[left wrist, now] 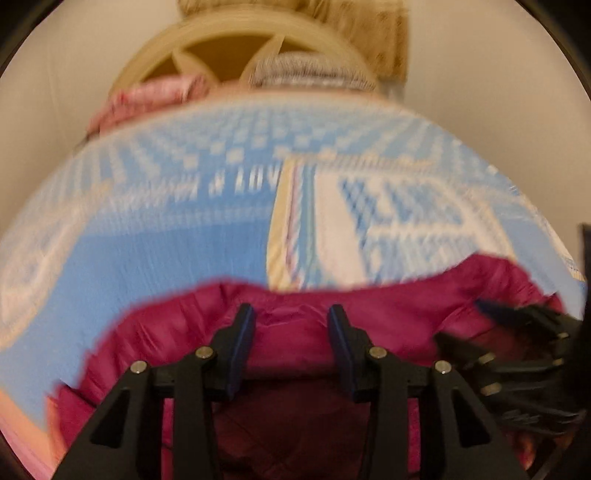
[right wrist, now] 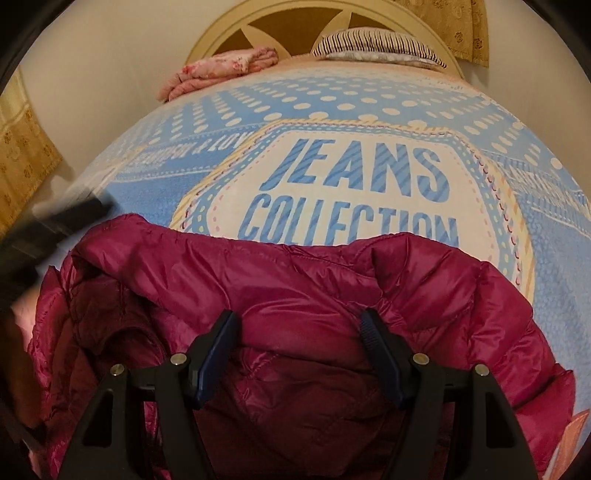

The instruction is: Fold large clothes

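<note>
Both grippers poised over a magenta puffer jacket (right wrist: 303,295) lying crumpled at the near edge of the bed

Left gripper (left wrist: 291,325) and right gripper (right wrist: 299,332) both with jaws open, empty, jacket fabric just beneath; best to pinch 2 matching seam or hem points, lift enough to let the slippery quilted shell hang flat, then lay it square before folding, avoiding bunched layers. Underneath, a blue bedspread (right wrist: 332,110) with dots and a "JEANS COLLECTION" patch; beyond, a striped pillow (right wrist: 380,44), folded pink floral blanket (right wrist: 221,70), cream arched headboard (right wrist: 295,14), patterned gold curtains (right wrist: 465,26)
</note>
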`<move>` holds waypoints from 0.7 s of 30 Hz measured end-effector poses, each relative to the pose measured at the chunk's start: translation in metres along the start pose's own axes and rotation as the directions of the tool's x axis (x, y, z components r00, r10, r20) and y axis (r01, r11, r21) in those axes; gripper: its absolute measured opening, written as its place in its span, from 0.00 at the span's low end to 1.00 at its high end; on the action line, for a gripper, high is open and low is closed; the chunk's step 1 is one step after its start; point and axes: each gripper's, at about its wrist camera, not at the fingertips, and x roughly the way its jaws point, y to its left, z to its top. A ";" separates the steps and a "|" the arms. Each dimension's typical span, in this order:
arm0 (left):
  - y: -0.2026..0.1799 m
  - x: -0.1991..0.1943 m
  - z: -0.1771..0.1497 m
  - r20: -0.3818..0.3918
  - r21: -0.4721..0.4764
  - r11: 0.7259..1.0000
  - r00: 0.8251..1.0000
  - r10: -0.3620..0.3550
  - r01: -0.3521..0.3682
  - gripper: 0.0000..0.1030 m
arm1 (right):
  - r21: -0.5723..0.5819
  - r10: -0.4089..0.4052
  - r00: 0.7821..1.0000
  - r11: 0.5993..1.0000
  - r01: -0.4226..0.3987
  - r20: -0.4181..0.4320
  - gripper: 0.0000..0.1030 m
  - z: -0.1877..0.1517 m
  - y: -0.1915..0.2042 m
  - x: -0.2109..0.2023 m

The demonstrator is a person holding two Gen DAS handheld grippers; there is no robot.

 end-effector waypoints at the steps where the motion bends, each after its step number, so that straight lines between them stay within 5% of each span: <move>1: 0.001 0.002 -0.005 -0.003 -0.006 1.000 1.000 -0.009 0.009 0.43 | 0.005 0.003 1.000 1.000 -0.003 0.016 0.68 -0.002 -0.001 -0.001; 21: -0.014 0.015 -0.012 0.002 0.062 0.997 0.999 0.042 -0.042 0.48 | -0.034 -0.098 0.995 0.995 0.099 0.021 0.68 -0.007 0.012 0.010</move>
